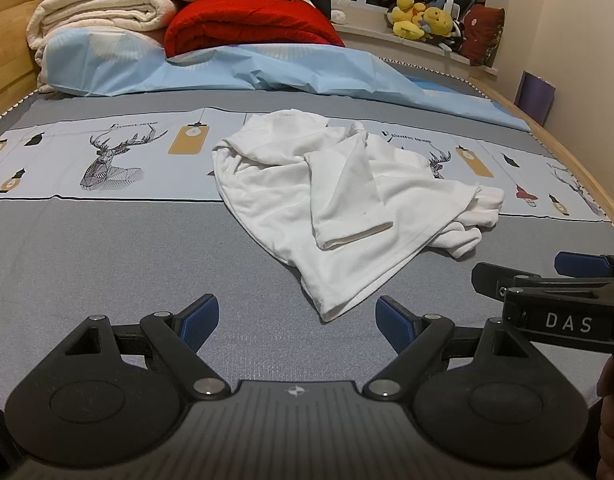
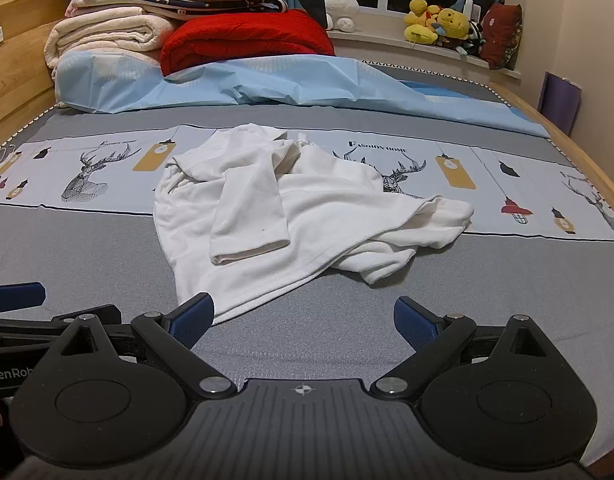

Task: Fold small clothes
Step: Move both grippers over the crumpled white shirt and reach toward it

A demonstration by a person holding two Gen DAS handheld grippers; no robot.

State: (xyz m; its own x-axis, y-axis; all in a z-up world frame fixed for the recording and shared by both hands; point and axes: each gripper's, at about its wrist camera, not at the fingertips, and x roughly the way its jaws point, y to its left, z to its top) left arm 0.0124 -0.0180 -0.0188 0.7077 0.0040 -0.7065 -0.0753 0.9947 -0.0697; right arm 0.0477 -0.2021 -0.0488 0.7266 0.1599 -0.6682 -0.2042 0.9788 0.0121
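Note:
A crumpled white long-sleeved shirt [image 1: 327, 196] lies on the grey bed sheet [image 1: 107, 260], one sleeve folded across its body; it also shows in the right wrist view [image 2: 291, 208]. My left gripper [image 1: 297, 320] is open and empty, just short of the shirt's near hem. My right gripper [image 2: 303, 320] is open and empty, its left finger [image 2: 195, 316] at the shirt's near corner. The right gripper also appears at the right edge of the left wrist view [image 1: 547, 276], and a left fingertip pad [image 2: 15, 296] shows in the right wrist view.
Folded blankets [image 1: 103, 12], a red quilt [image 1: 251, 24] and a light blue sheet [image 1: 267, 72] pile at the far end of the bed. Plush toys [image 1: 423, 20] sit on the windowsill. A wooden bed frame [image 1: 3, 40] runs along the left and right [image 2: 567, 148] sides.

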